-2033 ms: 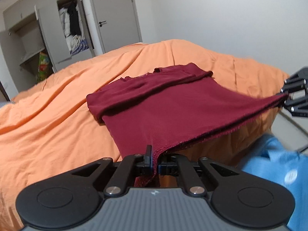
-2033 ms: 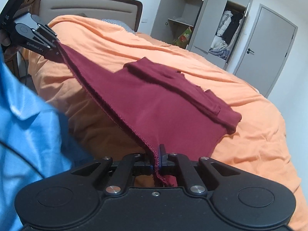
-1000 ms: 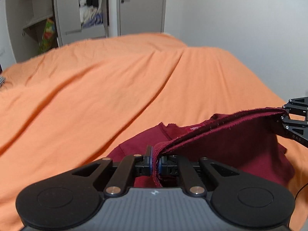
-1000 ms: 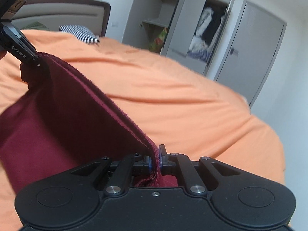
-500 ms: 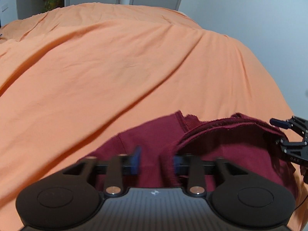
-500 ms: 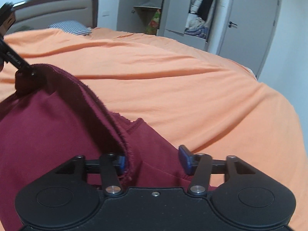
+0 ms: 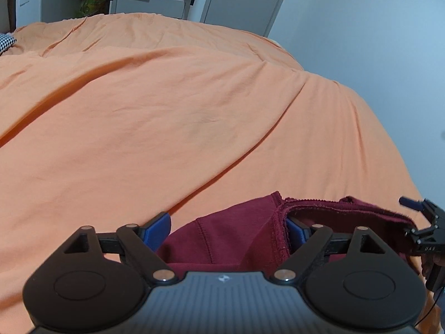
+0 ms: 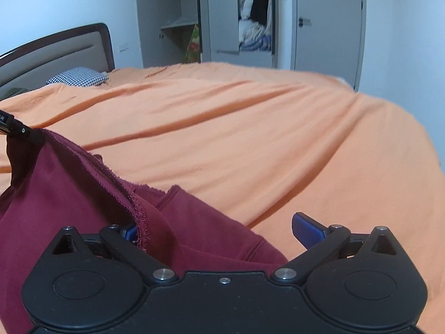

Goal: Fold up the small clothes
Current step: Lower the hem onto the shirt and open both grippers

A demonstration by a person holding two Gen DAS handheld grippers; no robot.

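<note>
On the right tongs [image 7: 425, 228]: "UAS" (perhaps; blurred).

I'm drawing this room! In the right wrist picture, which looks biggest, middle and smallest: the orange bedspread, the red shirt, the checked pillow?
1. Orange bedspread: biggest.
2. Red shirt: middle, though it is nearest the camera.
3. Checked pillow: smallest, but farthest away.
</note>
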